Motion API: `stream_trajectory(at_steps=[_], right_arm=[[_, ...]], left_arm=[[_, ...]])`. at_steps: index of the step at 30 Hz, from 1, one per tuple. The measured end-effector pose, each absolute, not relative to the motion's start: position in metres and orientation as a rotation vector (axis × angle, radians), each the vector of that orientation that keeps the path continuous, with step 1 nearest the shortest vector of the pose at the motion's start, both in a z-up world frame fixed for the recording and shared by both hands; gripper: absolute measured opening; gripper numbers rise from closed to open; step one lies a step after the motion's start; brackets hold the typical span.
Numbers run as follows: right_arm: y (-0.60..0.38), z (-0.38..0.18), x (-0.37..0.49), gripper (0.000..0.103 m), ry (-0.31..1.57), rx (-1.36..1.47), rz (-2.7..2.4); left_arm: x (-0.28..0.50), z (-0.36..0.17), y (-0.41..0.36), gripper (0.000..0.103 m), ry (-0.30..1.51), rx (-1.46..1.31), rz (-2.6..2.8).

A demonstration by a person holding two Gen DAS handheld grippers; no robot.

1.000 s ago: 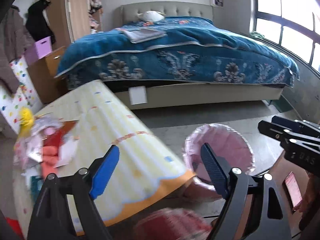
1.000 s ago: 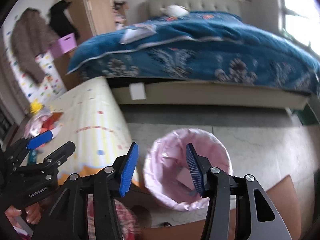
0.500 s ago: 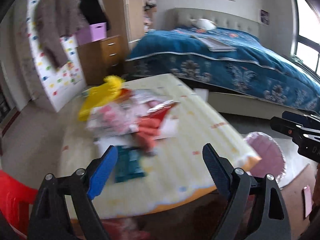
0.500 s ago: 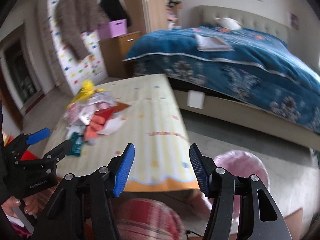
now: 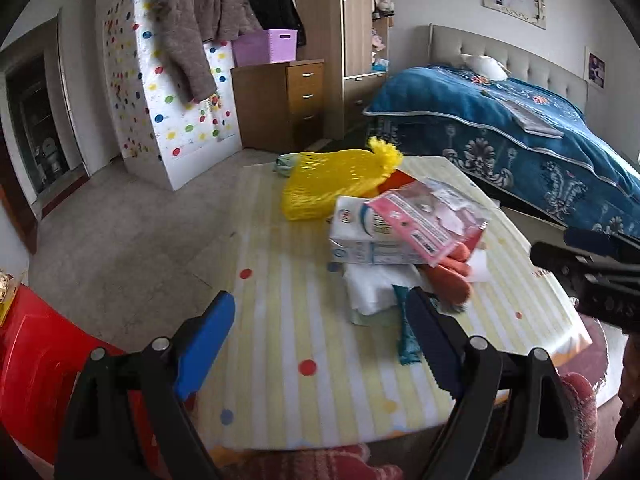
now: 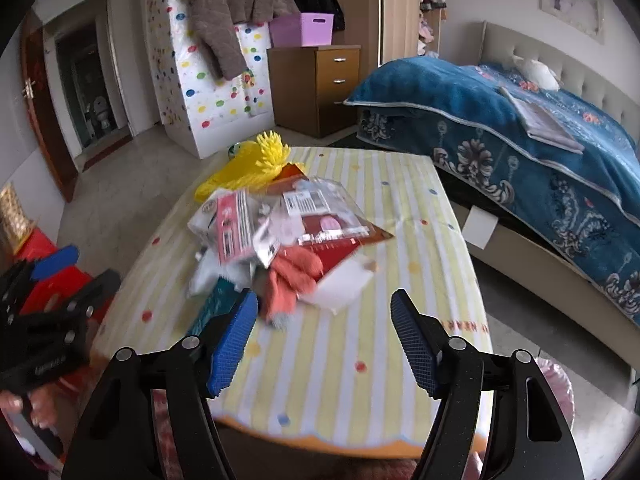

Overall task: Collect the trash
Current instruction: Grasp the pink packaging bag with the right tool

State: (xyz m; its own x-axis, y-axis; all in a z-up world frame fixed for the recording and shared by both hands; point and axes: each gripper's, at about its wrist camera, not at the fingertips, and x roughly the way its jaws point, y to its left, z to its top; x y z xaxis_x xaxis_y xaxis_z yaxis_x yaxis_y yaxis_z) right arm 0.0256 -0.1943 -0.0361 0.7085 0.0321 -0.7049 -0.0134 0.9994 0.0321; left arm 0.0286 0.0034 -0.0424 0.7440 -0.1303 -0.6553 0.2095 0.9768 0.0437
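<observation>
A pile of trash lies on the striped yellow table (image 5: 280, 320): a yellow mesh bag (image 5: 332, 180), a white carton (image 5: 360, 236), a pink packet (image 5: 428, 216), orange pieces (image 5: 448, 276), white tissue (image 5: 372, 292) and a teal wrapper (image 5: 406, 332). My left gripper (image 5: 320, 320) hovers open and empty over the near side of the table, left of the pile. My right gripper (image 6: 324, 308) hangs just short of the orange pieces (image 6: 288, 276). Its jaws are opening with nothing between them. The pink-lined bin (image 6: 558, 384) stands on the floor at the table's near right corner.
A bed with a blue cover (image 5: 520, 128) runs along the right, close to the table. A red stool (image 5: 36, 352) stands at the near left. A wooden drawer unit (image 5: 288, 100) and a dotted wardrobe (image 5: 176, 92) line the far wall. Plaid cloth shows below the table's edge.
Both views have swung left from the pink bin to the trash pile on the table. The right gripper's jaws have spread wider. The left gripper's jaws have stayed wide apart.
</observation>
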Motion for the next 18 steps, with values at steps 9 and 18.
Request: stream_trajectory(at_steps=[9, 18], right_arm=[[-0.185, -0.050, 0.084, 0.077, 0.802, 0.023, -0.020], [-0.186, -0.083, 0.092, 0.070, 0.909, -0.007, 0.000]], left_arm=[[0.049, -0.050, 0.002, 0.085, 0.728, 0.120, -0.191], [0.056, -0.061, 0.002, 0.085, 0.753, 0.126, -0.200]])
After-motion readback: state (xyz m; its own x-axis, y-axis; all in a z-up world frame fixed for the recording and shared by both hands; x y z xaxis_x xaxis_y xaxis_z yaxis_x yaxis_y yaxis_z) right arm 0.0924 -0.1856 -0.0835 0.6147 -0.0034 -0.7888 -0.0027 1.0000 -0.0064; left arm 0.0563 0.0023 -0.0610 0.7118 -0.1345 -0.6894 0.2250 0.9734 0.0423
